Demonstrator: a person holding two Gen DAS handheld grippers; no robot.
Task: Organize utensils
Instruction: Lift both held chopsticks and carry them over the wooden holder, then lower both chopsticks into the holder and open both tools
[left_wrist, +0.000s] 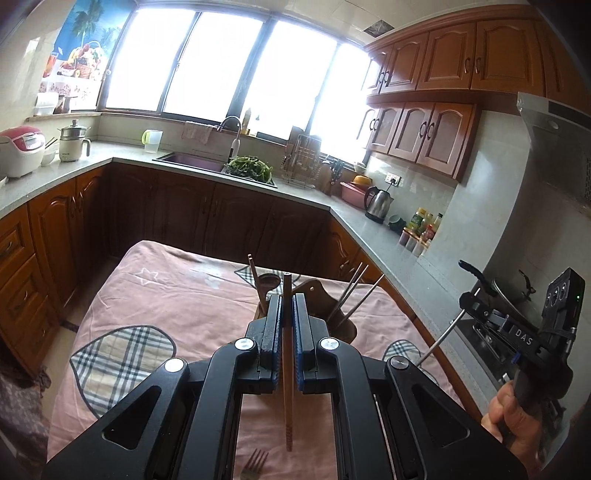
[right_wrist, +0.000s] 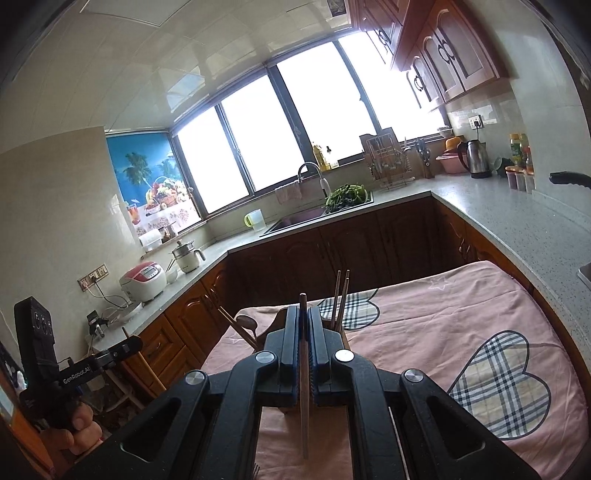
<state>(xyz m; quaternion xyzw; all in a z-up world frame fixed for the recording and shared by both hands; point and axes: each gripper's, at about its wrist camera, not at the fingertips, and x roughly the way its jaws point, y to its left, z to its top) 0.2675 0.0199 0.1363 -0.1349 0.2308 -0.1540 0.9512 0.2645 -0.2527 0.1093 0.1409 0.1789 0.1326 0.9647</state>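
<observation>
My left gripper (left_wrist: 287, 314) is clamped on a wooden chopstick (left_wrist: 287, 369), which runs upright between the pads, its top just above the fingertips and its ridged lower end hanging over the pink cloth (left_wrist: 166, 302). My right gripper (right_wrist: 303, 325) is likewise clamped, on a paler, grey-ended chopstick (right_wrist: 303, 406) held the same way.

The left view alone shows a fork (left_wrist: 255, 463) lying on the cloth under the wooden chopstick's lower end; in the right view only tine tips show at the bottom edge. The left view also catches my right gripper from outside, at the right edge, with the thin chopstick slanting down out of it. The right view returns the favour: my left gripper sits low at its left edge.

Both views show the brown holder (left_wrist: 343, 325) just beyond the fingertips, mostly hidden. It carries a wooden spoon (left_wrist: 267, 282) on one side and a few chopsticks (right_wrist: 341, 299) standing in the other.
</observation>
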